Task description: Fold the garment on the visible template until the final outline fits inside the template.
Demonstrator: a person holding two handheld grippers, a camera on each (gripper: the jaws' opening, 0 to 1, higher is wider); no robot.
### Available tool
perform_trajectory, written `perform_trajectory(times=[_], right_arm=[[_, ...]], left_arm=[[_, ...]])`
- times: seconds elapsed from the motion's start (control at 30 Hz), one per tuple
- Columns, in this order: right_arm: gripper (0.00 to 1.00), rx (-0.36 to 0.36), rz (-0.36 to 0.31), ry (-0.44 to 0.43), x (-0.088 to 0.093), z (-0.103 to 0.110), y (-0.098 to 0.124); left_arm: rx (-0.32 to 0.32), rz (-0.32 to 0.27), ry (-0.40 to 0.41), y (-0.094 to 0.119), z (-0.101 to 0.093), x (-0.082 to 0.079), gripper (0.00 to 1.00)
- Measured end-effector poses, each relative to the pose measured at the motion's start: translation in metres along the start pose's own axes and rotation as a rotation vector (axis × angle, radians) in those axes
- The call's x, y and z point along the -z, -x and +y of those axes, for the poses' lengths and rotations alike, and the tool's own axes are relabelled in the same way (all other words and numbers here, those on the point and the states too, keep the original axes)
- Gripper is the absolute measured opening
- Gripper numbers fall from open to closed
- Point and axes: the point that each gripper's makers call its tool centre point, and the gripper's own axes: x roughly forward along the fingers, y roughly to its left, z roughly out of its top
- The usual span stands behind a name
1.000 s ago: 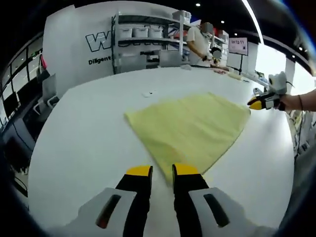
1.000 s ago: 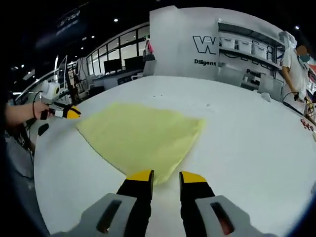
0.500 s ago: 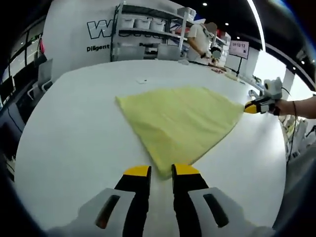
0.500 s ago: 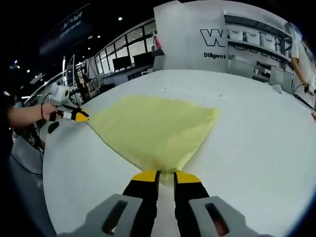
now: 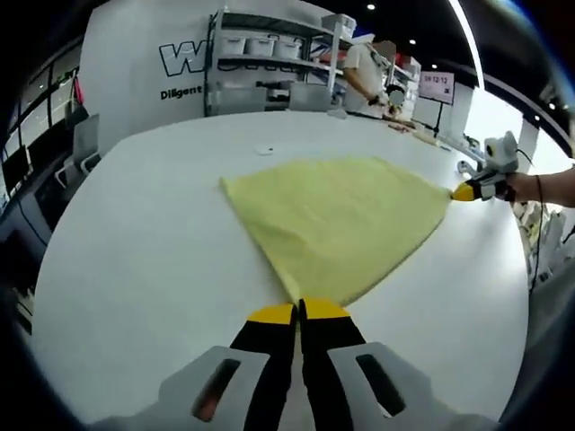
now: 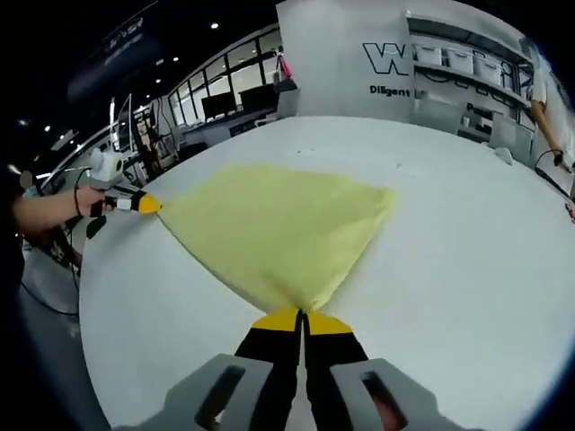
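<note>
A pale yellow garment (image 5: 337, 220) lies spread flat on the white table (image 5: 153, 260), shaped roughly like a triangle. My left gripper (image 5: 298, 311) is shut on its nearest corner. In the left gripper view my right gripper (image 5: 467, 190) sits at the cloth's far right corner, held by a hand. In the right gripper view the garment (image 6: 278, 229) fans away from my right gripper (image 6: 303, 317), which is shut on the corner closest to it. My left gripper (image 6: 145, 204) comes in from the left, its tips on the opposite corner. The cloth looks stretched between the two corners.
A small white scrap (image 5: 263, 150) lies on the table beyond the garment. Shelving with bins (image 5: 260, 67) stands behind the far edge, where a person (image 5: 368, 76) works. Desks and monitors (image 6: 216, 112) line the room past the table's rim (image 6: 99, 296).
Both grippers went from open to shut, each on a corner of the garment. The cloth's edge between them has pulled straighter.
</note>
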Motion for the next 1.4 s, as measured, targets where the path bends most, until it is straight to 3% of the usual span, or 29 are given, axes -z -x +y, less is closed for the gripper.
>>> perform_trajectory(times=[0.1,0.13,0.23,0.37,0.43,0.57,0.8,0.93,1.3,1.4], right_arm=[[0.00,0.019,0.019,-0.017,0.004,-0.002,0.000],[0.00,0.036,0.026,-0.010,0.005,-0.004,0.000],[0.00,0.058,0.058,-0.031,0.011,-0.005,-0.003],[0.00,0.030,0.049,-0.040,0.010,0.003,-0.004],[0.00,0.040,0.010,-0.029,0.007,0.002,-0.002],[0.00,0.071,0.004,-0.054,0.011,-0.003,0.005],[0.00,0.178,-0.074,-0.034,0.001,-0.006,0.023],[0.00,0.223,-0.108,-0.087,-0.003,0.002,0.033],[0.00,0.296,-0.245,-0.161,-0.014,0.019,0.065],[0.00,0.306,-0.244,-0.151,-0.013,0.024,0.069]], left_arm=[[-0.032,0.017,-0.035,0.001,0.004,0.004,0.00],[-0.071,0.015,-0.046,0.002,0.009,0.004,0.00],[-0.090,0.033,-0.074,0.000,0.006,0.006,0.00],[-0.042,0.023,-0.040,0.000,0.002,0.005,0.00],[-0.043,0.018,-0.032,0.002,0.002,0.006,0.01],[-0.045,0.022,-0.036,0.006,0.000,0.010,0.02],[-0.121,-0.043,-0.003,0.028,0.007,0.006,0.00],[-0.143,-0.072,0.018,0.040,0.004,0.003,0.00],[-0.195,-0.186,0.089,0.078,-0.003,-0.009,0.00],[-0.200,-0.201,0.102,0.087,-0.007,-0.010,0.00]])
